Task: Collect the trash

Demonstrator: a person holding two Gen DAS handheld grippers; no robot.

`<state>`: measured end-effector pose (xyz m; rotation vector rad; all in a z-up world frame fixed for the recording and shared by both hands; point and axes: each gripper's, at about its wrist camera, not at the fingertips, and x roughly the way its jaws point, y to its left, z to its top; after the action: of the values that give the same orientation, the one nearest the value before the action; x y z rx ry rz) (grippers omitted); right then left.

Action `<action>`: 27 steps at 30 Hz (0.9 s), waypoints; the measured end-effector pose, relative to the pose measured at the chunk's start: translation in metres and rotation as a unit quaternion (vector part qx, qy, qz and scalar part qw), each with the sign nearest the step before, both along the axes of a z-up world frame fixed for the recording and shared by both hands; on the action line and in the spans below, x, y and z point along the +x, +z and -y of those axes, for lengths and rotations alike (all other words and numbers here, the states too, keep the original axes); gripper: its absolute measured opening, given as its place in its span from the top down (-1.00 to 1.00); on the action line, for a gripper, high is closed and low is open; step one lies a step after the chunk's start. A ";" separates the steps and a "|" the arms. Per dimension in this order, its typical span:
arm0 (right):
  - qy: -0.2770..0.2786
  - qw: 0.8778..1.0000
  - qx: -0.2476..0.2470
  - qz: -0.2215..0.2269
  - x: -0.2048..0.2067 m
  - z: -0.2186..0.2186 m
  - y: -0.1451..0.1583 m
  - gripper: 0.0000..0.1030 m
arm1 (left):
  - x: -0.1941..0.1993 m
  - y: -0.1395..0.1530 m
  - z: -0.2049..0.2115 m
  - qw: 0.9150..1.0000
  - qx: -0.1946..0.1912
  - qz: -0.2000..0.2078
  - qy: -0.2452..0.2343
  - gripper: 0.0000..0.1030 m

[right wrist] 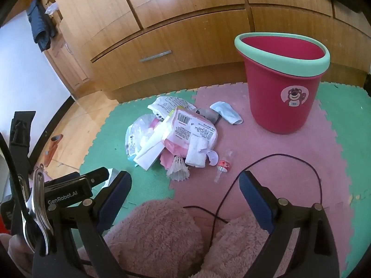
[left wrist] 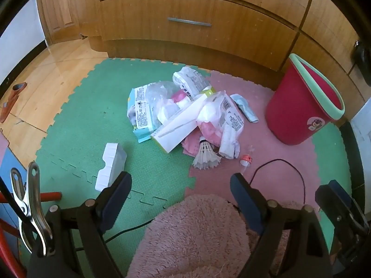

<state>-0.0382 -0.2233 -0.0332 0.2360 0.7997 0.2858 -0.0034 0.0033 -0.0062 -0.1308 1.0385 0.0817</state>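
Your left tongs (left wrist: 180, 185) were spread wide with nothing between the pads, hanging low in the left wrist frame over a fuzzy pink slipper (left wrist: 197, 236). Your right tongs (right wrist: 185, 185) were spread just as wide and empty, low in the right wrist frame, above the same pink fuzz (right wrist: 157, 236). A thin black cable (right wrist: 273, 159) looped across the pink floor mat (right wrist: 289, 162) just past your right tongs. In the left view, a white foam block (left wrist: 111, 166) lay on the green mat (left wrist: 97, 106) lower left, right by the left finger tip. Beyond that, mid-frame, sat the trash pile (left wrist: 185, 113): wrappers, plastic bags and a white carton, straddling the seam between green and pink mats. A shuttlecock (left wrist: 205, 156) leaned at its near edge, and a small red-capped vial (left wrist: 245, 159) lay just right of that. The red bin (left wrist: 299, 106) with a mint rim stood upright on the right, apart from the pile. Wooden drawers (left wrist: 190, 23) filled the top of the frame.
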 end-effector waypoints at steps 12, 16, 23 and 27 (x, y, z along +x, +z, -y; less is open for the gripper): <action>0.000 1.000 0.000 -0.002 0.001 0.001 -0.001 -0.87 | 0.001 0.000 0.002 1.000 0.009 0.001 0.000 -0.75; -0.001 1.000 -0.001 -0.003 0.000 0.001 -0.004 -0.87 | 0.002 0.001 0.001 1.000 0.008 0.001 0.001 -0.75; -0.001 1.000 0.000 -0.005 0.001 0.001 -0.003 -0.87 | 0.001 0.001 0.000 1.000 0.008 0.000 0.000 -0.75; -0.001 1.000 0.000 -0.005 0.000 0.001 -0.005 -0.87 | 0.001 0.001 0.001 1.000 0.008 0.000 0.000 -0.75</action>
<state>-0.0379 -0.2246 -0.0379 0.2382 0.8099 0.2823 -0.0021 0.0026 -0.0055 -0.1160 1.0372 0.0913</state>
